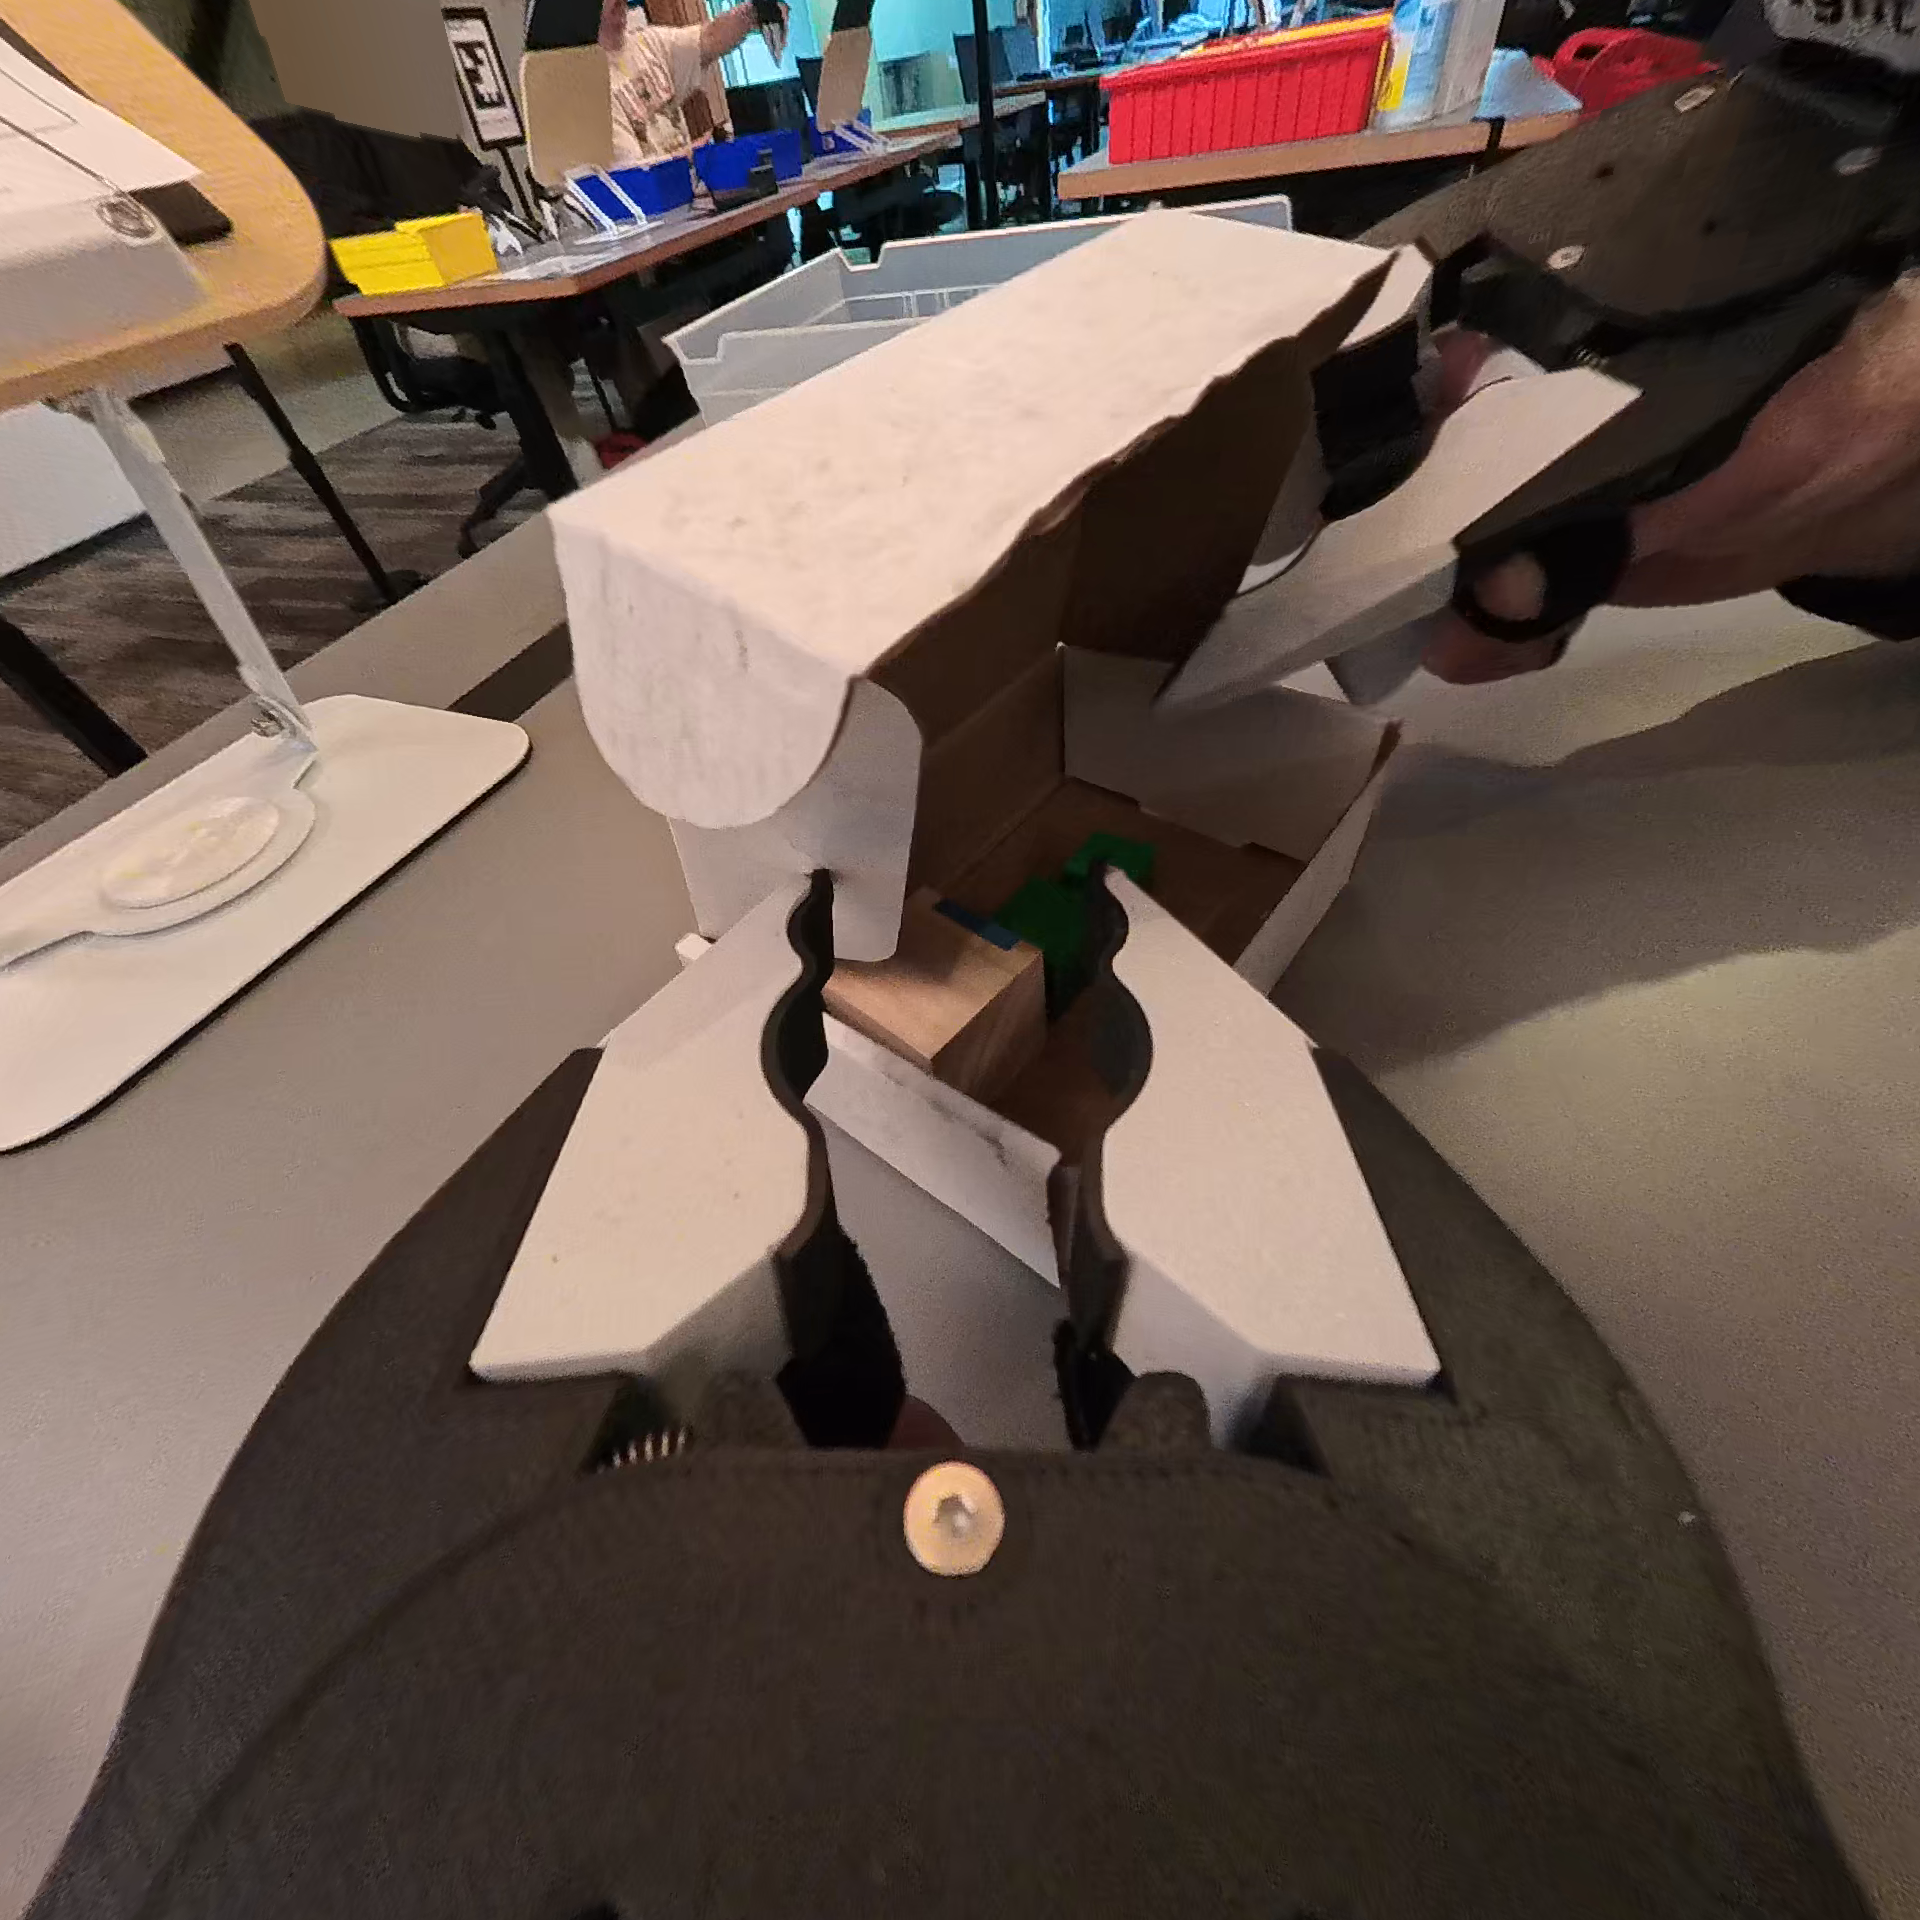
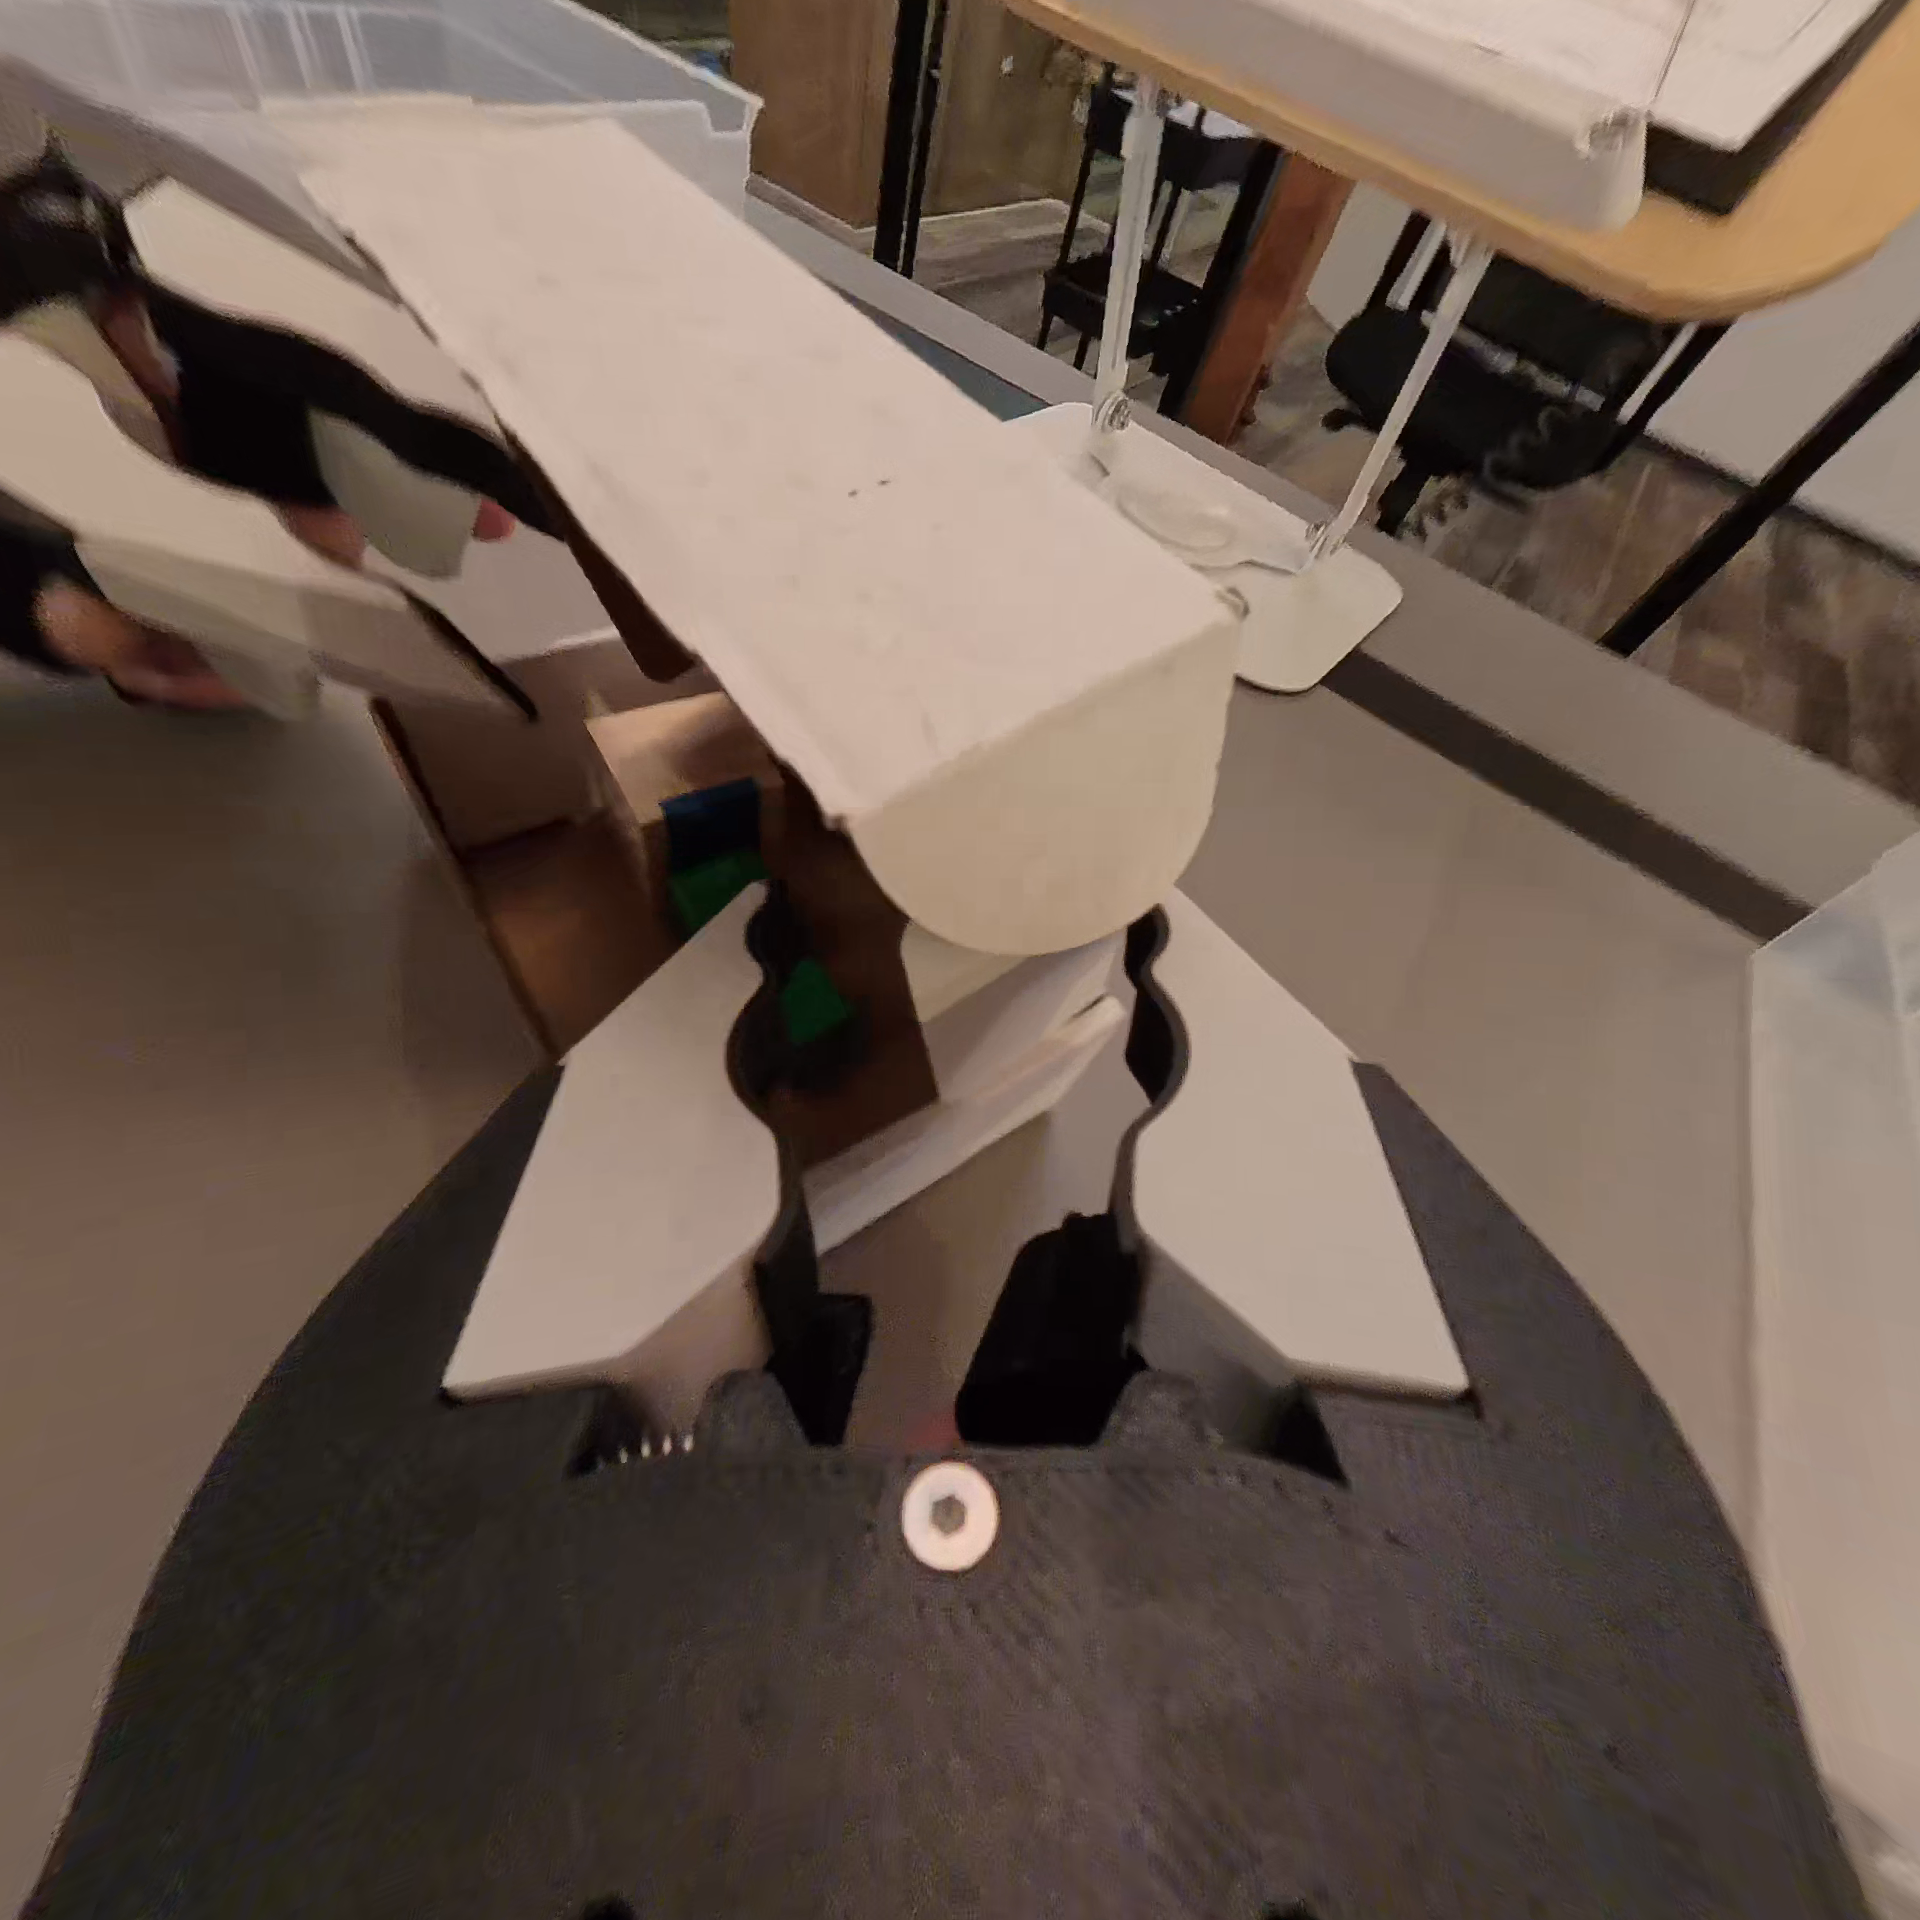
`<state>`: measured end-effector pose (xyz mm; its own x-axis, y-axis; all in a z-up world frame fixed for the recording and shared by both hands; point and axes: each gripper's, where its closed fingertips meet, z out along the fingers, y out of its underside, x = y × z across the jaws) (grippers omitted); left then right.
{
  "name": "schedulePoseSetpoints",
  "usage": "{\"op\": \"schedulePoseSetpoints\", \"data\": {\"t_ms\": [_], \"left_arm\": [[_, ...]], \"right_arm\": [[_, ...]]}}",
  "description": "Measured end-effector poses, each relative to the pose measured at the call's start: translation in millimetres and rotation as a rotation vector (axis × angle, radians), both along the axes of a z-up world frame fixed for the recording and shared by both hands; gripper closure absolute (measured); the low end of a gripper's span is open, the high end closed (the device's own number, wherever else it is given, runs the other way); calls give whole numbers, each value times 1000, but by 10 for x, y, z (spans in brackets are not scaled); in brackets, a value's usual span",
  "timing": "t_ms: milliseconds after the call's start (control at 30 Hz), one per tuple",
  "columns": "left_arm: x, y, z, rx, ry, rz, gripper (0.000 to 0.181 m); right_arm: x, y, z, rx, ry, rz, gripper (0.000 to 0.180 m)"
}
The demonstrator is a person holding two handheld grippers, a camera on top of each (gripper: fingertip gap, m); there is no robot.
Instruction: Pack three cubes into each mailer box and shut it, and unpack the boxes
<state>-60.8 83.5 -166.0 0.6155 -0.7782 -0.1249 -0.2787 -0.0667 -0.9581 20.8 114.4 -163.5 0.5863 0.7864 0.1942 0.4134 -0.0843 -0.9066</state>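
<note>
A white mailer box [image 1: 1247, 748] with a brown inside stands on the grey table [image 1: 1558, 1039], its lid [image 1: 935, 436] half lowered. Inside lie a wooden cube [image 1: 935, 997], a green cube [image 1: 1049, 914] and a sliver of blue. My left gripper [image 1: 956, 904] is open, straddling the box's near wall. The right gripper's white finger [image 1: 1403, 561] is at the lid's far side flap. In the right wrist view my right gripper [image 2: 956, 914] is open around a side wall under the lid [image 2: 779, 468]. The wooden [image 2: 675, 748], blue [image 2: 712, 816] and green [image 2: 717, 883] cubes show there.
A white stand base [image 1: 260, 862] sits on the table to the left of the box, also in the right wrist view [image 2: 1278, 592]. A clear plastic bin [image 1: 831, 312] stands behind the box. Another translucent bin [image 2: 1829, 1247] is at my right gripper's right.
</note>
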Motion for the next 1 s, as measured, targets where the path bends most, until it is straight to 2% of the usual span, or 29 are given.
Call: {"op": "schedulePoseSetpoints", "data": {"t_ms": [167,333,400,500,667,800,1000], "left_arm": [[-27,13,-1,-5,-2,13,131],[-34,20,-95,-9,73,27,135],[-14,21,-149,-10,116,28,133],[-10,30,-187,-13,145,33,135],[-1,35,-235,-22,176,32,135],[27,33,-300,-34,218,25,138],[-67,-47,-264,-45,194,13,136]], "right_arm": [[-8,-100,-28,38,-58,35,110],[147,-126,-26,65,-128,25,123],[168,-203,-5,62,-127,52,122],[276,-253,-6,38,-133,65,131],[319,-446,-8,-4,-127,144,165],[229,-399,-218,-44,-191,154,174],[237,-387,-245,-115,-182,178,175]]}}
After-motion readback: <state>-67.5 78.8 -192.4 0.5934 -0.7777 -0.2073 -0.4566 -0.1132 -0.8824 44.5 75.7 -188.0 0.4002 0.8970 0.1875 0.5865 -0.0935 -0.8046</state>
